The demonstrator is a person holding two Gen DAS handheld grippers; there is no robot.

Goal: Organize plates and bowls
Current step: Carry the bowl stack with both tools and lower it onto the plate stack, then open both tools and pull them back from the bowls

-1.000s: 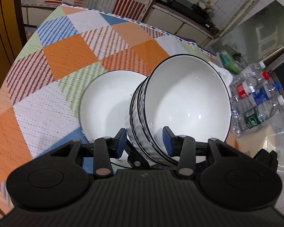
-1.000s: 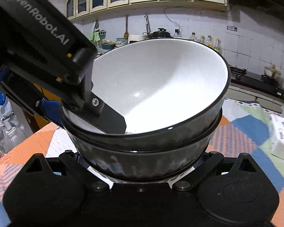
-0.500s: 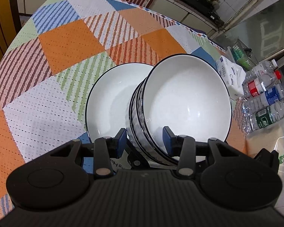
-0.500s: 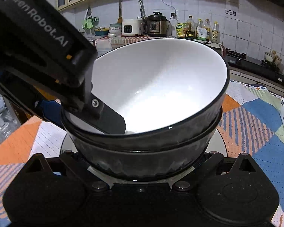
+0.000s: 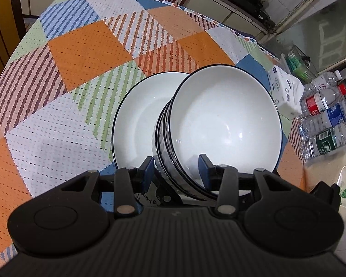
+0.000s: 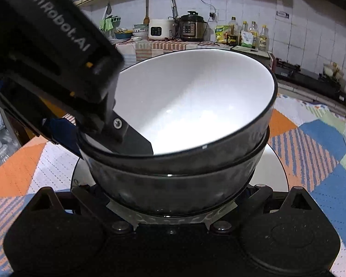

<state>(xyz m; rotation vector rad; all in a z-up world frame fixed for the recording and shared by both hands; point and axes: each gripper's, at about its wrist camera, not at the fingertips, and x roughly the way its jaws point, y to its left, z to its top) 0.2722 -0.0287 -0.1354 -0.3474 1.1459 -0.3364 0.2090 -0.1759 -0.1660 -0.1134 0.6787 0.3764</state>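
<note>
Two nested white bowls with dark ribbed outsides, the bowl stack (image 5: pixel 223 124) (image 6: pixel 196 106), hang tilted just over a white dark-rimmed plate (image 5: pixel 136 120) (image 6: pixel 276 175) on the patchwork tablecloth. Whether the stack touches the plate is hidden. My left gripper (image 5: pixel 175 167) (image 6: pixel 103 138) is shut on the stack's near rim, one finger inside and one outside. My right gripper (image 6: pixel 171 198) reaches in low from the opposite side, its fingers flanking the lower bowl's base and clamping it; the bowl hides its pads. Its black body (image 5: pixel 154 196) shows under the stack in the left wrist view.
A tissue pack (image 5: pixel 285 92) lies right of the plate near the table's edge, with water bottles (image 5: pixel 327 120) beyond it. Past the table, a counter holds a rice cooker (image 6: pixel 159 30), a pressure cooker and oil bottles (image 6: pixel 246 34).
Both grippers have sunk with the bowl stack and carried it over the plate, which now lies directly beneath. Over the last half second little has moved.
</note>
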